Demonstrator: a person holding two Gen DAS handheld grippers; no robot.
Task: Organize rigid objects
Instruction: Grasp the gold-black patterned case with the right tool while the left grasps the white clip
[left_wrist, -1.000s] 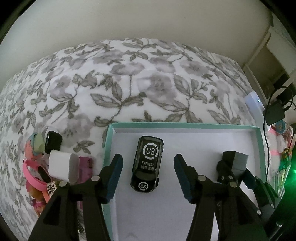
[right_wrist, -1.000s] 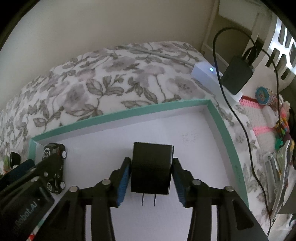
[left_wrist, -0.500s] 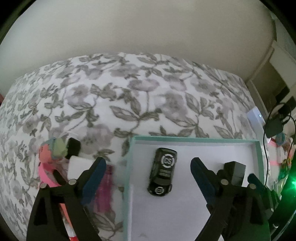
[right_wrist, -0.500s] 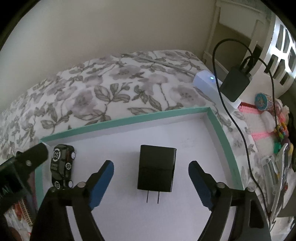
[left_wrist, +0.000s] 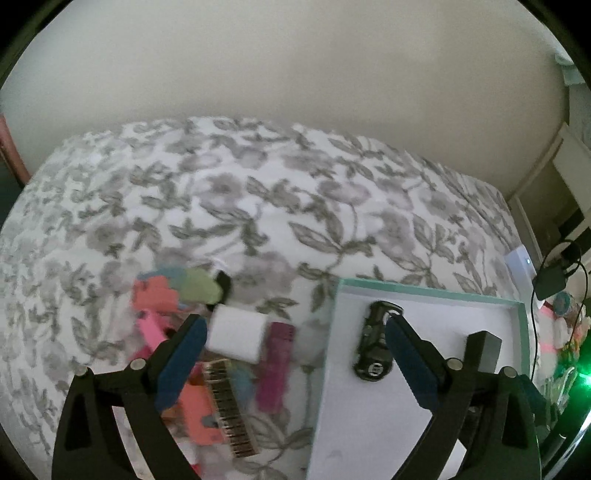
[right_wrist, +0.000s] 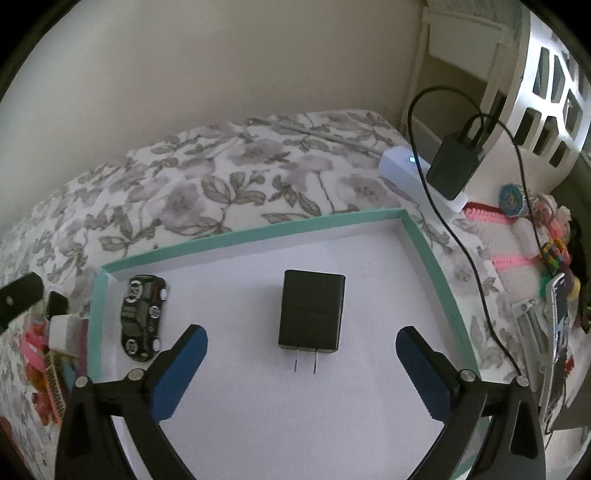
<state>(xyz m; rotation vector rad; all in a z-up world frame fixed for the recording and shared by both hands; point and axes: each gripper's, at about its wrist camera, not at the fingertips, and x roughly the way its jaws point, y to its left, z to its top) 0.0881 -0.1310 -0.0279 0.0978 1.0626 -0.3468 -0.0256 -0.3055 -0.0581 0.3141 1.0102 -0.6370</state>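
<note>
A shallow white box with a teal rim (right_wrist: 255, 230) (left_wrist: 424, 291) lies on a floral bedspread. Inside it rest a black toy car (right_wrist: 143, 320) (left_wrist: 375, 341) at the left and a black plug adapter (right_wrist: 311, 313) (left_wrist: 484, 349) in the middle, prongs toward me. My right gripper (right_wrist: 301, 345) hangs open just short of the adapter, holding nothing. My left gripper (left_wrist: 293, 334) is open above the box's left edge, over a white charger block (left_wrist: 236, 338) (right_wrist: 62, 332) and a pile of small items on the bedspread.
Left of the box lie a pink band (left_wrist: 151, 330), a magenta comb (left_wrist: 277, 365), a striped bar (left_wrist: 231, 406), a green piece (left_wrist: 199, 286). On the right sit a white power strip (right_wrist: 410, 171) with a black charger and cable (right_wrist: 456, 164), pink-white knitwear (right_wrist: 502, 240), toys.
My right gripper has let go of the adapter, opened wide and drawn back. My left gripper has opened wider, risen and shifted left from over the car toward the pile.
</note>
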